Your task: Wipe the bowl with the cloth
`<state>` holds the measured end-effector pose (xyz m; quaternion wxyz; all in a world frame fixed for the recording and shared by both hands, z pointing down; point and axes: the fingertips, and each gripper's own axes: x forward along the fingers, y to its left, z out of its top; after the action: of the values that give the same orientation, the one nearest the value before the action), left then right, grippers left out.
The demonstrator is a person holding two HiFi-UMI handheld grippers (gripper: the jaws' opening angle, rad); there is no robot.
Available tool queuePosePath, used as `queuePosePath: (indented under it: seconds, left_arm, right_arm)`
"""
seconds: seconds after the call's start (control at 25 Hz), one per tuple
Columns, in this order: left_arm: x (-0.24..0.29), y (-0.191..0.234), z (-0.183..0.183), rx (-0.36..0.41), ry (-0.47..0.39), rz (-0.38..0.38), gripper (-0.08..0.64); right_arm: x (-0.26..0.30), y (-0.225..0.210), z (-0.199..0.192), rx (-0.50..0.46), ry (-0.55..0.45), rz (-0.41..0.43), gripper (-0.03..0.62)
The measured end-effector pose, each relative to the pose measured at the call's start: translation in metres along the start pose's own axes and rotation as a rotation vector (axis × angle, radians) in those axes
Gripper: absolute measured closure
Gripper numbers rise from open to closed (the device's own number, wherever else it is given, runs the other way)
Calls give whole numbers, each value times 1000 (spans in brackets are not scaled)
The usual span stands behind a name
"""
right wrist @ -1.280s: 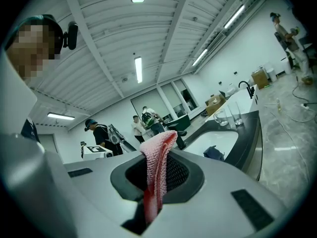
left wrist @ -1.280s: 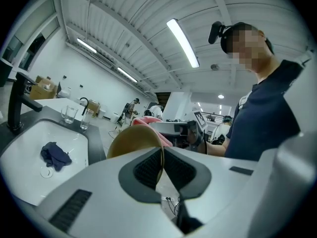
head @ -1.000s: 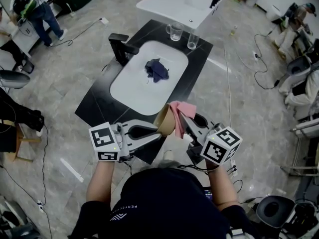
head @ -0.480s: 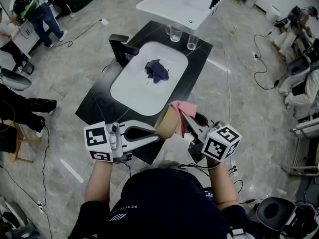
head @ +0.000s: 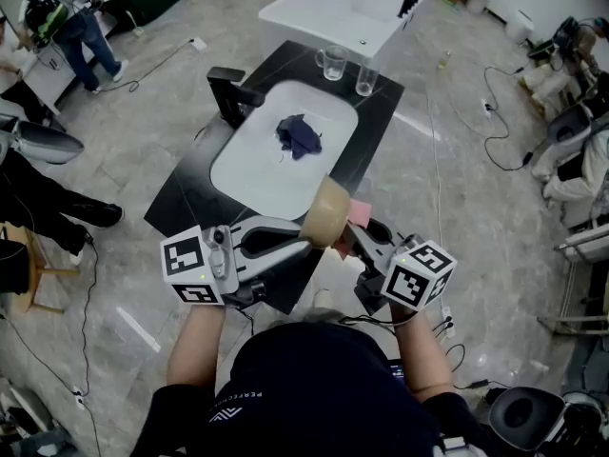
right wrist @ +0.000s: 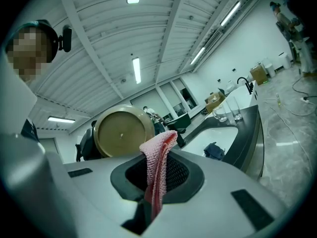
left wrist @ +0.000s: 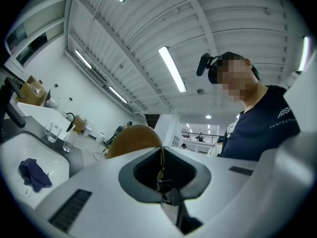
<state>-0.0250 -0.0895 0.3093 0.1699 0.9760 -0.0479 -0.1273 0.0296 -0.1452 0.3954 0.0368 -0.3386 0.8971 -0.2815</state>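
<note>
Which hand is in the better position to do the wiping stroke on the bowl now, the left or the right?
The right. The right gripper is shut on the pink cloth, right beside the bowl. The left gripper is shut on the bowl's rim, so it should probably just hold.

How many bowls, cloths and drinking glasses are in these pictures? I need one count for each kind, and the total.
Bowls: 1, the bowl
Cloths: 2, the pink cloth and the dark blue cloth
Glasses: 2, the nearer glass and the farther glass
Total: 5
</note>
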Motion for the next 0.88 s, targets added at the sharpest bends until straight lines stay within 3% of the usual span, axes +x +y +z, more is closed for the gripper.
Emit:
queuePosePath:
  seconds: [0.36,0.68,0.88]
  left_arm:
    - [6,26,14,-7,-75,94,540]
    - [10,44,12,23,-82,182,540]
    - [5,57,2,34,-39,265,540]
  right_arm:
    - [8,20,-11,-30,37,49,549]
    - [16,31,-14,-70,62,79,549]
    - [14,43,-10,-98,59,106,549]
